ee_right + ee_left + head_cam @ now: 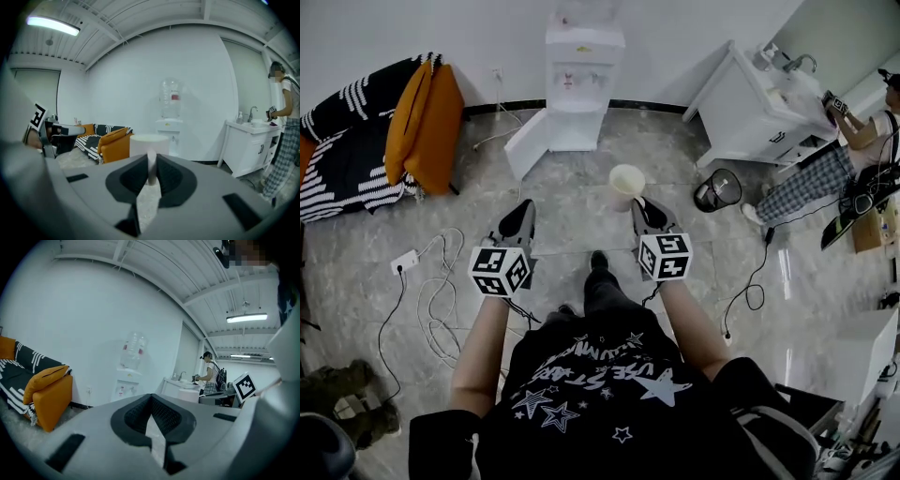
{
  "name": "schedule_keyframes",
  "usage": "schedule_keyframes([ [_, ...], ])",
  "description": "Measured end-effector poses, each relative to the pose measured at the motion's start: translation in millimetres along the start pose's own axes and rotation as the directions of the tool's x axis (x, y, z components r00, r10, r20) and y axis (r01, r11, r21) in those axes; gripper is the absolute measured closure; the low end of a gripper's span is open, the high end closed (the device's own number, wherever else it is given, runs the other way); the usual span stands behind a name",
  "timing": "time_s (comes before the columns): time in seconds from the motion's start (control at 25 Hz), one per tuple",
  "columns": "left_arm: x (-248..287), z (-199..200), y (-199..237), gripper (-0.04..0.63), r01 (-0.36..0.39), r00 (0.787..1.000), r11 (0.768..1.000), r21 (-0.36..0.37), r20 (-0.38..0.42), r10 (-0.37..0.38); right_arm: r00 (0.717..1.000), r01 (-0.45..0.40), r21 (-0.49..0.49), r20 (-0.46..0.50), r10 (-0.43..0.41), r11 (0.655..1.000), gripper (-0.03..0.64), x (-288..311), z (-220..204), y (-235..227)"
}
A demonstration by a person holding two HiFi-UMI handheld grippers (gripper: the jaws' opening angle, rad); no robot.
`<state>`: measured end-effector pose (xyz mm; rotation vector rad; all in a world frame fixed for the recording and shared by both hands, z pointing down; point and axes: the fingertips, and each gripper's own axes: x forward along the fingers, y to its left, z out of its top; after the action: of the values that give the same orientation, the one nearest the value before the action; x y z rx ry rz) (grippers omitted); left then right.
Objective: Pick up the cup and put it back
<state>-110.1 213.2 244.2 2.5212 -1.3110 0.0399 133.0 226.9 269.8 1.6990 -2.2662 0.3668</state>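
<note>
A pale paper cup (pixel 626 180) hangs in the air over the tiled floor. My right gripper (pixel 638 206) is shut on its near wall. In the right gripper view the cup (pixel 148 143) stands upright just beyond the jaws, its wall pinched between the dark pads (pixel 140 176). To the left, at about the same height, my left gripper (pixel 518 223) holds nothing. In the left gripper view its jaws (pixel 151 398) meet at the tips, with only the room showing past them.
A white water dispenser (pixel 584 66) stands against the far wall, its lower door open. A striped sofa with orange cushions (pixel 422 122) is at the left. A white sink cabinet (pixel 759 103), a black bin (pixel 717 190) and a person (pixel 853 141) are at the right. Cables (pixel 431 291) lie on the floor.
</note>
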Motion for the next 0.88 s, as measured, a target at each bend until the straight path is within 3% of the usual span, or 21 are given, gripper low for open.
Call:
schedule_keyframes([
  [0.48,31,-16,27,0.586,-0.051,0.997,0.998,-0.026,-0.055,0.049,0.998,-0.016,0.020,-0.052,0.017,1.000,0.572,55,-9,-19],
  [0.88,169,-54,105,0.586,-0.155,0.975,0.988,-0.019,-0.162,0.150,0.982,-0.105,0.005,-0.159,0.104,0.994,0.572,239,-39,-76],
])
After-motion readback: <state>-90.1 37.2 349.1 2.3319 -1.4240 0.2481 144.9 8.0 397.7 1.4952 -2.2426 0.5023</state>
